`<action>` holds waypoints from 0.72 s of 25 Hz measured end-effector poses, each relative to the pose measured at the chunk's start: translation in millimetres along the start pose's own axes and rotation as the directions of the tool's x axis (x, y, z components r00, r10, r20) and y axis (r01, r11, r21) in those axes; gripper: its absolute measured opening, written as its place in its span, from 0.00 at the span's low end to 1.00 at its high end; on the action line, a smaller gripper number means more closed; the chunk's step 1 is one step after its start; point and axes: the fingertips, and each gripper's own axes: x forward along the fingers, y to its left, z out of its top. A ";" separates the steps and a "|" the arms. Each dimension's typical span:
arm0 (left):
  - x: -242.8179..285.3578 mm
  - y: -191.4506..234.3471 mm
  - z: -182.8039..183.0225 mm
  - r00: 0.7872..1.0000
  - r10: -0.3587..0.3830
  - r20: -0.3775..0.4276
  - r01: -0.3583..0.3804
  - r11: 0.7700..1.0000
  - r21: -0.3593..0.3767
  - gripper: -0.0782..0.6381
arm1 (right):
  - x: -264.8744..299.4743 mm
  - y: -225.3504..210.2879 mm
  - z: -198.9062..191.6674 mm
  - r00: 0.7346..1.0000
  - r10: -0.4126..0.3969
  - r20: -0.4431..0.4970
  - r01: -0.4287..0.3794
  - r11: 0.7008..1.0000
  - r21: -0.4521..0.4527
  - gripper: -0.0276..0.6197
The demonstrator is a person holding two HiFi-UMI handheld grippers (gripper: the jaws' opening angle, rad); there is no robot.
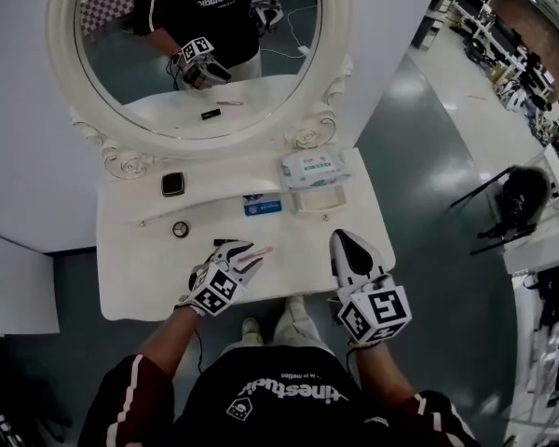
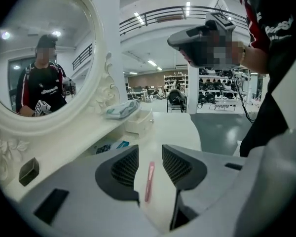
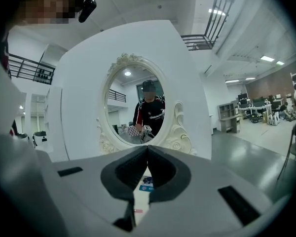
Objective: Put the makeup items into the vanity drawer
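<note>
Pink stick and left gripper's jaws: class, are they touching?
Apart. The left gripper view shows the pink stick lying between the open jaws of the left gripper, bare tabletop either side.

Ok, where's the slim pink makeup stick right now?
The slim pink makeup stick lies on the white vanity top between the jaws of the open left claw; in the head view it is near the front edge, below the small blue packet.
</note>
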 end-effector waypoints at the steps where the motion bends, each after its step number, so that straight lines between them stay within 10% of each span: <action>1: 4.5 -0.2 -6.4 1.000 -0.006 -0.013 0.006 1.000 -0.006 0.32 | 0.8 -0.4 -1.3 1.000 0.002 -0.005 -0.002 1.000 0.000 0.05; 18: 55.8 -2.1 -87.5 0.967 -0.062 -0.249 0.049 0.997 -0.060 0.32 | -2.0 -9.0 -10.5 0.998 -0.001 -0.055 0.000 1.000 -0.027 0.05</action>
